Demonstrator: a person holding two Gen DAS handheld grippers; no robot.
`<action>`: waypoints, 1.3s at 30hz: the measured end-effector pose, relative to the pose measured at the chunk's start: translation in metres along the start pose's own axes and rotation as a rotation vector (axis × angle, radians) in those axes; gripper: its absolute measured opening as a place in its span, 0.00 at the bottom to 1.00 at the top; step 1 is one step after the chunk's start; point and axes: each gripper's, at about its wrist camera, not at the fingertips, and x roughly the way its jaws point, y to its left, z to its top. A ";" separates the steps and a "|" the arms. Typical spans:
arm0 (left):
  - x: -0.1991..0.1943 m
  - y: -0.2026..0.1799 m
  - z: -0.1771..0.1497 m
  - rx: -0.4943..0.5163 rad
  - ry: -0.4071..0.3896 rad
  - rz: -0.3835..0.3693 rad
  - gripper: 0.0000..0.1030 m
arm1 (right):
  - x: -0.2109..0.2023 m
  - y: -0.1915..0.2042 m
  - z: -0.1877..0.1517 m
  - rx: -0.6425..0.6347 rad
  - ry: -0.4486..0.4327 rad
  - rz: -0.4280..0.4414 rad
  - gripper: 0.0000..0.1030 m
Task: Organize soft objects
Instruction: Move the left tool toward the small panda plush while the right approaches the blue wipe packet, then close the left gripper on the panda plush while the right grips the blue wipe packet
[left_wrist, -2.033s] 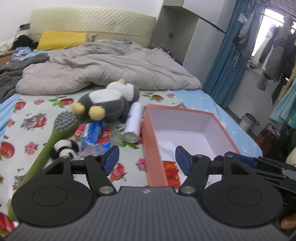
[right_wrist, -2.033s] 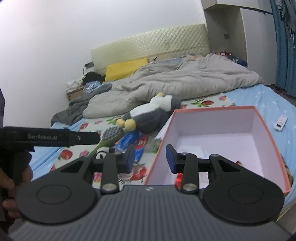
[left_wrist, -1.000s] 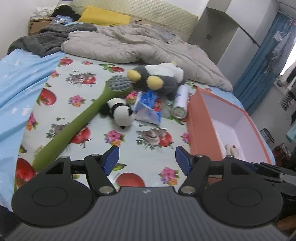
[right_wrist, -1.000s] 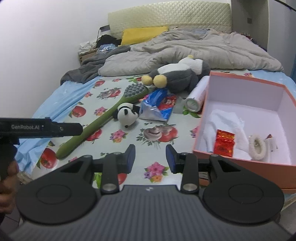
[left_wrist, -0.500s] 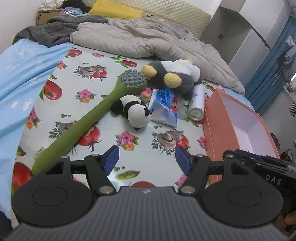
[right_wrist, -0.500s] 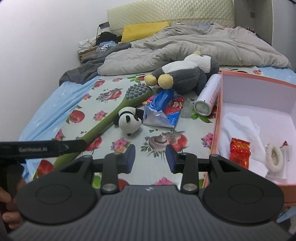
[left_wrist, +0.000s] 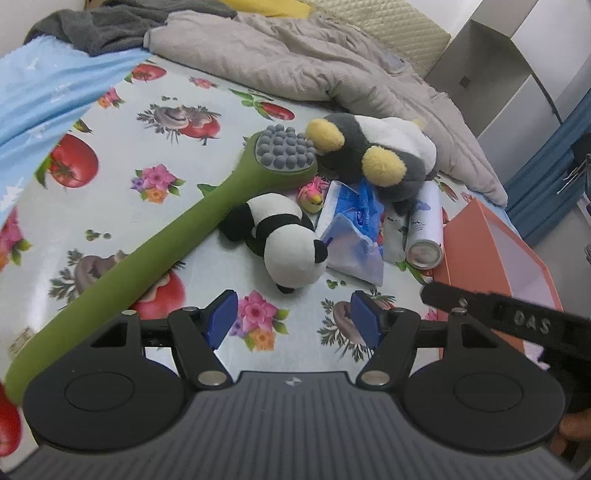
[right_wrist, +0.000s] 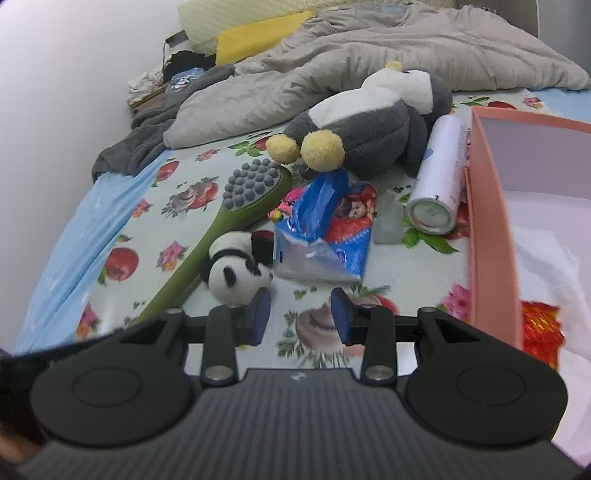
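Just short of the panda (left_wrist: 284, 243), the left hand-held gripper (left_wrist: 293, 319) is held with its jaws spread apart and nothing between them; the right hand-held gripper (right_wrist: 300, 314) is likewise parted and empty, a little to the panda's box side. The panda lies on the bed sheet (left_wrist: 155, 122), touching the brush (left_wrist: 184, 221) on one flank and the blue pack (left_wrist: 351, 236) on the other. By judgement, the panda is to be taken next: the jaws are best lowered straight over its white head or belly and closed across the narrow width, so that neither brush handle nor pack is caught. A soft body gives under pressure, so a deep grip should be preferred. Beyond the panda lies the penguin (left_wrist: 373, 155), its yellow feet toward the camera; the can (left_wrist: 424, 232) rests beside the box (left_wrist: 476, 251). In the box, seen from the right wrist, a white cloth (right_wrist: 546, 258) and a red packet (right_wrist: 541, 326) already sit.
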 end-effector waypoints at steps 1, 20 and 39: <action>0.007 0.001 0.003 -0.004 0.006 -0.003 0.70 | 0.007 0.000 0.003 0.013 -0.001 -0.001 0.38; 0.079 0.012 0.025 -0.064 0.028 -0.060 0.64 | 0.106 -0.002 0.043 0.204 0.029 -0.079 0.39; 0.042 0.012 -0.001 -0.011 -0.005 -0.061 0.46 | 0.063 0.007 0.026 0.124 0.053 -0.079 0.11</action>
